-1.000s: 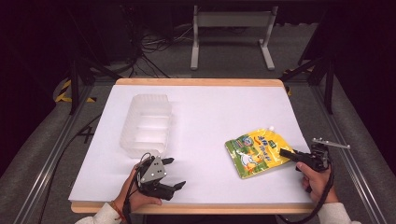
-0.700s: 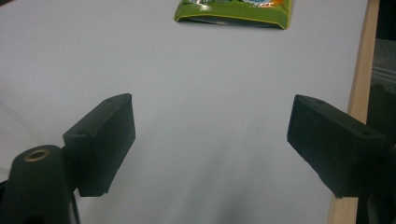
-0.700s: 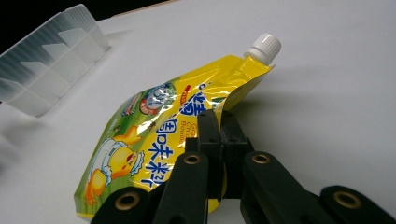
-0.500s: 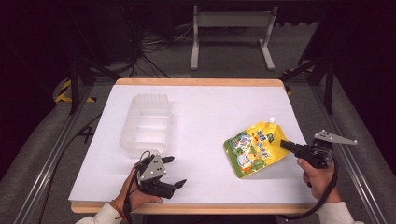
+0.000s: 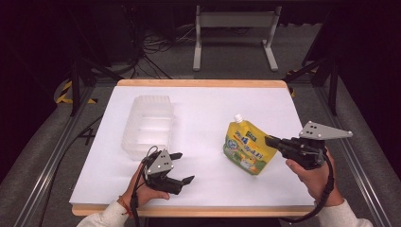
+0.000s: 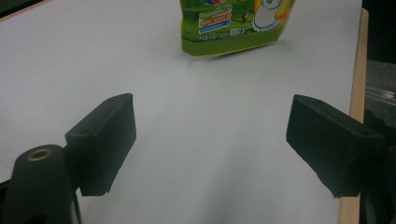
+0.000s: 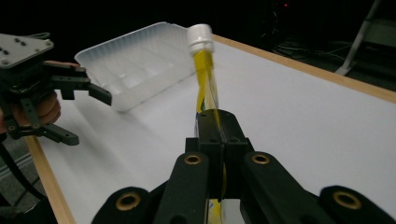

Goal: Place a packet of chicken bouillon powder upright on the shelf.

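pouch [image 5: 247, 145] now lifted off white sheet [image 5: 203, 113], edge in right tongs [image 5: 268, 140]

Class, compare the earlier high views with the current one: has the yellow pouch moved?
Yes. The yellow pouch, clamped in the right hand-held gripper, has been lifted upright off the table's white sheet, towards the clear tray.
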{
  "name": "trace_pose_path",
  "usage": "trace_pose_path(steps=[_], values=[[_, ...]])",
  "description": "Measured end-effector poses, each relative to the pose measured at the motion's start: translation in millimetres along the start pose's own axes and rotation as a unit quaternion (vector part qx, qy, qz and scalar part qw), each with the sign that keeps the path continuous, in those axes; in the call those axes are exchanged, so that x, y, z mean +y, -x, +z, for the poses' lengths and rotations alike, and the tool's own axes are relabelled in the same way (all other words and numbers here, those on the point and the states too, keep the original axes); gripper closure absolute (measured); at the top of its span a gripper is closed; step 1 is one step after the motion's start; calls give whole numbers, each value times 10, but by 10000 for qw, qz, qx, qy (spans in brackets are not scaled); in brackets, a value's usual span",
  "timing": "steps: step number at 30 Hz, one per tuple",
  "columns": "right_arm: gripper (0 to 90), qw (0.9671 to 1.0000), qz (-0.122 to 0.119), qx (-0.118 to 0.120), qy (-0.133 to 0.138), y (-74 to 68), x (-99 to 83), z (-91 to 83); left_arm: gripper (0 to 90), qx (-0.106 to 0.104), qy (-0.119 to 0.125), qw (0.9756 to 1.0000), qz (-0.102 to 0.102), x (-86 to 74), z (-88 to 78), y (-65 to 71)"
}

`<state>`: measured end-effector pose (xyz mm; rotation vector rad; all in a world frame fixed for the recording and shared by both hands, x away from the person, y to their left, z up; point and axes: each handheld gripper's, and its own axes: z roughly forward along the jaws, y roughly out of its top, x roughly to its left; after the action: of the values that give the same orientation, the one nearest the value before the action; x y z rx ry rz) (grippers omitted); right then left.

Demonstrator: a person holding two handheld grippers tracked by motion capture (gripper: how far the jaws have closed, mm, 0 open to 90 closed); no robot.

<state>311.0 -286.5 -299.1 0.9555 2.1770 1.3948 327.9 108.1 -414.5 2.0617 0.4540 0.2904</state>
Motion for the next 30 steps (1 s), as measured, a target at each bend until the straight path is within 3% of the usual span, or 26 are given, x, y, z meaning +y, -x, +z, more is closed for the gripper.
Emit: trace_pose_path(steps=[2, 3, 4, 7, 12, 18, 26, 30], values=[[900, 9999, -130, 40, -37, -69, 47, 8, 169, 8, -14, 10000, 33, 18, 20, 0], [900, 9993, -357, 57, -93, -172, 108, 27, 169, -40, 3, 10000, 34, 61, 73, -6], [900, 9990, -425, 95, -98, -205, 131, 37, 170, -40, 3, 10000, 34, 61, 73, -6], [900, 9982, -575, 83, -141, -257, 172, 54, 170, -63, 51, 10000, 25, 143, 160, -27], [900, 9953, -919, 298, -68, -317, 248, 93, 170, -108, 112, 9999, -10, 281, 310, -112], [900, 9915, -1204, 494, -9, -391, 334, 176, 172, -286, 231, 9993, -53, 386, 386, -183], [900, 9852, -1583, 653, -13, -514, 465, 282, 222, -258, 270, 9993, -76, 412, 402, -242], [900, 9836, -1643, 749, -28, -539, 519, 323, 258, -285, 289, 9991, -94, 400, 380, -268]])
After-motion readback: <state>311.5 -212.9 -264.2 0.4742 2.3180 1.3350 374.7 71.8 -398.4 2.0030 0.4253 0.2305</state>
